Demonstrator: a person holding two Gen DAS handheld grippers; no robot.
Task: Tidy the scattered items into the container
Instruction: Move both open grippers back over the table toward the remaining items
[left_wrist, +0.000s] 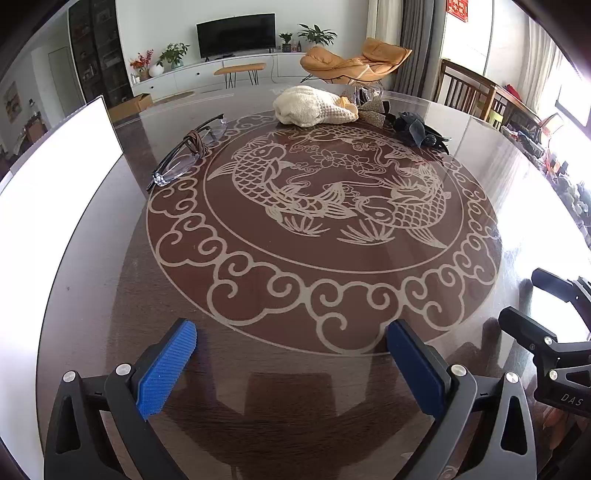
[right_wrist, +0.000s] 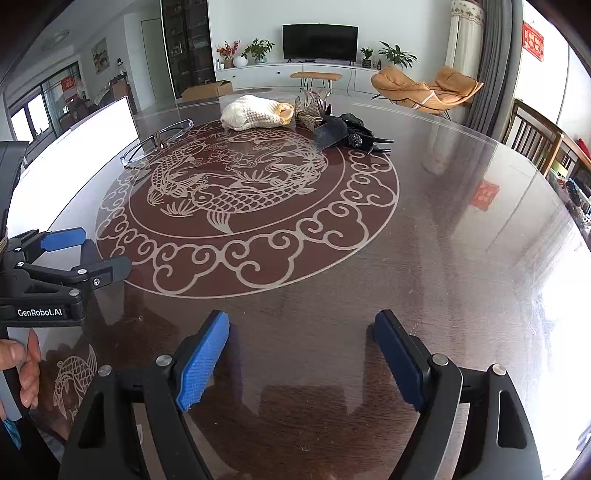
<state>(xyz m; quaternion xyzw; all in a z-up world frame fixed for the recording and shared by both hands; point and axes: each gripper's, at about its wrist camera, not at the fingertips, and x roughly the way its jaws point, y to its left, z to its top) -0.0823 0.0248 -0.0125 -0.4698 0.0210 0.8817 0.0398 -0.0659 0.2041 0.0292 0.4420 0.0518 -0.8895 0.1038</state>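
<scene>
Glass table (left_wrist: 258, 369) lying bare under both grippers, left gripper (left_wrist: 291, 354) and right gripper (right_wrist: 301, 350) gaping empty; reaching for glasses (left_wrist: 188, 155) coming next.

left tool (left_wrist: 291, 363): jaws wide, empty | right tool (right_wrist: 301, 360): jaws wide, empty

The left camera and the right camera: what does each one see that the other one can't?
Only the left camera shows the dark hair tie looped on the glasses.

Only the right camera shows a hand holding the left gripper, and a small fish picture on the table.

Both show the cream cloth, black hair clip, white box, and open, empty jaws.
</scene>
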